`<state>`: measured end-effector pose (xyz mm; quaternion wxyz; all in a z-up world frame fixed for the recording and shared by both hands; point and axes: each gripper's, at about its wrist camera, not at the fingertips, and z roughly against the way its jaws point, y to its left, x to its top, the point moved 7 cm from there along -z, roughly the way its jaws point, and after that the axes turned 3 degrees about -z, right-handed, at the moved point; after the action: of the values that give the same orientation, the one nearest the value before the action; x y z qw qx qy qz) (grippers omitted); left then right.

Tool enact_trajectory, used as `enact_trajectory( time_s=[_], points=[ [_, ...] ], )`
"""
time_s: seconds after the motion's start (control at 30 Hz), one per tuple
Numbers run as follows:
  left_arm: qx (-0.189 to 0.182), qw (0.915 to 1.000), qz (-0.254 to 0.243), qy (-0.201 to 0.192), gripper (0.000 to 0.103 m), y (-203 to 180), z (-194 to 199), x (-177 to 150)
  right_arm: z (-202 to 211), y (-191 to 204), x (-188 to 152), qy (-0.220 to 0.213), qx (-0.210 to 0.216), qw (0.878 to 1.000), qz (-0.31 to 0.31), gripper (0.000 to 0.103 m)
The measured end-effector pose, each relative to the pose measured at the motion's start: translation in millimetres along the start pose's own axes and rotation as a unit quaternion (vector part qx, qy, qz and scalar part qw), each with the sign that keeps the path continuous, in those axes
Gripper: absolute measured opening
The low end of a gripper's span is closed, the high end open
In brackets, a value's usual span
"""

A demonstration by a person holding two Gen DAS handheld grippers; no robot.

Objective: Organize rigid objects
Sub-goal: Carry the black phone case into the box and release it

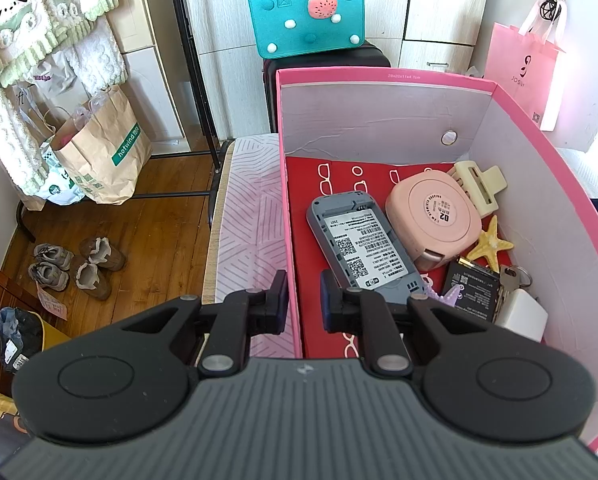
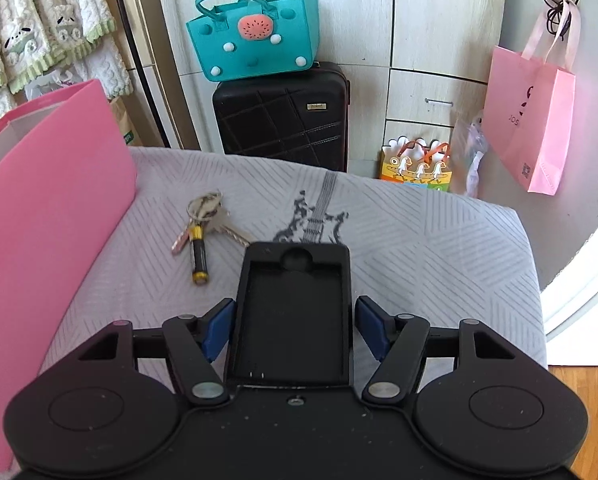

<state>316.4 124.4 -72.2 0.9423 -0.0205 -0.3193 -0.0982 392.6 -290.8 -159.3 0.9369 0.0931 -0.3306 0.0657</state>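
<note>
My left gripper is shut on the left wall of the pink box, one finger outside and one inside. In the box lie a grey device with a label, a round pink case, a cream hair clip, a starfish, a black battery pack, keys and a white charger. My right gripper stands open astride a black phone case on the cloth, its pads just off the case's long edges. A bunch of keys and an AA battery lie to the case's left.
The pink box stands at the left of the grey patterned tablecloth. Behind the table are a black suitcase with a teal felt bag on top, and a pink paper bag hanging on the right.
</note>
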Motion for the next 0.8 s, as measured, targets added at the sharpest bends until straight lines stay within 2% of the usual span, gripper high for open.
enact_trajectory(
  time_s=[0.17,0.23,0.27,0.33,0.43,0.67,0.8],
  points=[
    [-0.001,1.0000,0.003,0.000,0.014,-0.6,-0.2,0.1,-6.5,4.2,1.0,-0.008,-0.004,1.000,0.012,0.084],
    [-0.001,1.0000,0.003,0.000,0.014,-0.8,-0.2,0.1,-6.6,2.2,1.1,-0.009,-0.002,1.000,0.011,0.084],
    [-0.001,1.0000,0.002,0.000,0.014,-0.8,-0.2,0.0,-6.0,2.5,0.8,-0.010,-0.003,1.000,0.013,0.081],
    [0.001,1.0000,0.000,0.000,0.014,-0.8,-0.2,0.0,-1.2,3.0,0.1,-0.018,0.000,1.000,0.014,0.067],
    [0.000,1.0000,0.000,0.000,0.014,-0.2,0.1,-0.2,5.3,11.4,-6.2,-0.018,0.043,0.998,0.036,0.066],
    [0.000,1.0000,0.000,0.000,0.014,-1.2,0.0,0.0,39.7,29.4,-13.4,-0.051,0.055,0.996,0.055,0.066],
    [-0.003,1.0000,0.004,-0.001,0.014,-1.2,-0.4,0.1,70.4,49.4,-6.5,-0.070,0.087,0.992,0.064,0.066]
  ],
)
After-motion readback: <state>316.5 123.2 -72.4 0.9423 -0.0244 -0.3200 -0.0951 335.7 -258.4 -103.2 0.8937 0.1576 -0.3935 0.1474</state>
